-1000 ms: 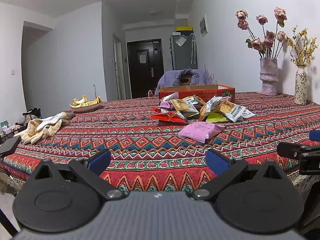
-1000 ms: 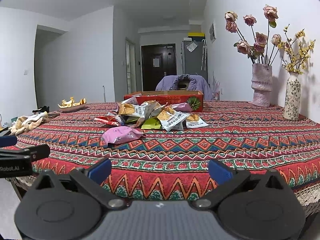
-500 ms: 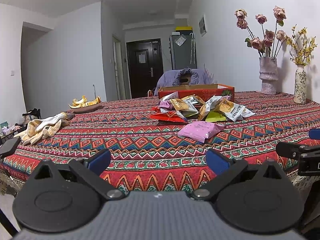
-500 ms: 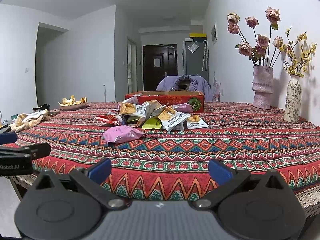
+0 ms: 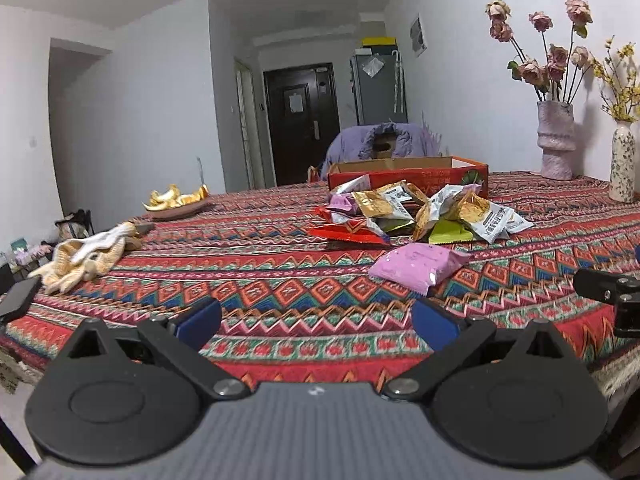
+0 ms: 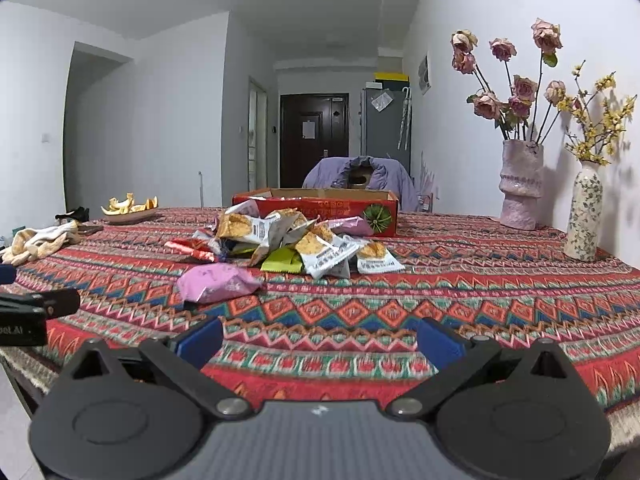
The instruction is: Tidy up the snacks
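A pile of snack packets (image 5: pixel 424 212) lies mid-table in front of a low red cardboard box (image 5: pixel 408 176); the pile (image 6: pixel 296 240) and the box (image 6: pixel 320 208) also show in the right wrist view. A pink packet (image 5: pixel 418 266) lies apart, nearer to me, also seen in the right wrist view (image 6: pixel 216 282). My left gripper (image 5: pixel 316 320) is open and empty over the table's near edge. My right gripper (image 6: pixel 320 338) is open and empty, beside it to the right. Both are well short of the packets.
A patterned red cloth covers the table (image 5: pixel 260 276). White-yellow gloves (image 5: pixel 84 254) and a dish of peels (image 5: pixel 176 202) lie at the left. Two flower vases (image 6: pixel 520 184) (image 6: pixel 584 210) stand at the far right by the wall. A chair with a purple jacket (image 6: pixel 356 176) stands behind the box.
Both grippers have moved slightly forward over the table edge and risen a little; the packets look closer. Nothing on the table has moved.
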A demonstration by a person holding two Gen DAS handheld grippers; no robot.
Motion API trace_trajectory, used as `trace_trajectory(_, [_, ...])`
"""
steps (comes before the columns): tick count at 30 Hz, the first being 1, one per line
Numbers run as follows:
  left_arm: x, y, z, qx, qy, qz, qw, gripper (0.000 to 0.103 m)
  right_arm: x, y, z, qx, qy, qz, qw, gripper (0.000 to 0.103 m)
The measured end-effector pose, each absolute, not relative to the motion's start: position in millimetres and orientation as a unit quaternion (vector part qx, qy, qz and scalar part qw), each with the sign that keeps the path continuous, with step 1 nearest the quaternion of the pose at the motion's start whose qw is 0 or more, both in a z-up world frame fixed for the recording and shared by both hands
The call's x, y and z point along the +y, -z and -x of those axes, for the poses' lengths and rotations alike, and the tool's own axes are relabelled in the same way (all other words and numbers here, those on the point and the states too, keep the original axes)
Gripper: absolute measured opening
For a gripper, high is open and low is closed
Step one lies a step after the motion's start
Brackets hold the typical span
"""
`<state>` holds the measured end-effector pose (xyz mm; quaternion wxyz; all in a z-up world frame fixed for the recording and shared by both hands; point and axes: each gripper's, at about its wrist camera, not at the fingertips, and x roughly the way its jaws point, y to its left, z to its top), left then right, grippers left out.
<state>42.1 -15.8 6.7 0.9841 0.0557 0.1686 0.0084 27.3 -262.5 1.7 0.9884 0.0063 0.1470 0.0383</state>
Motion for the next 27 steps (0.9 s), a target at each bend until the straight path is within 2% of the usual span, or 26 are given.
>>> trace_trajectory(11, [-33.0, -21.6, -117.0, 0.209, 0.045, -0.054, 0.975, 0.103, -277.5, -24.2, -99.0, 0.136, -0.054, -0.036, 0.989, 0.103])
trace_trajectory(18, [-48.7, -15.0, -165.8, 0.251, 0.135, -0.067, 0.956, 0.102, -277.5, -35.4, -154.7, 0.208, -0.081, 0.026, 0.974, 0.101])
trace_trajectory(23, [-55.4, -6.3, -203.2, 0.297, 0.153, -0.067, 0.940, 0.092, -275.9, -32.4, -198.1, 0.251, -0.082, 0.028, 0.964, 0.090])
trace_trajectory(27, [-54.6, -1.2, -225.5, 0.336, 0.184, -0.049, 0.922, 0.087, -265.8, -30.3, -227.7, 0.266, -0.095, 0.058, 0.957, 0.088])
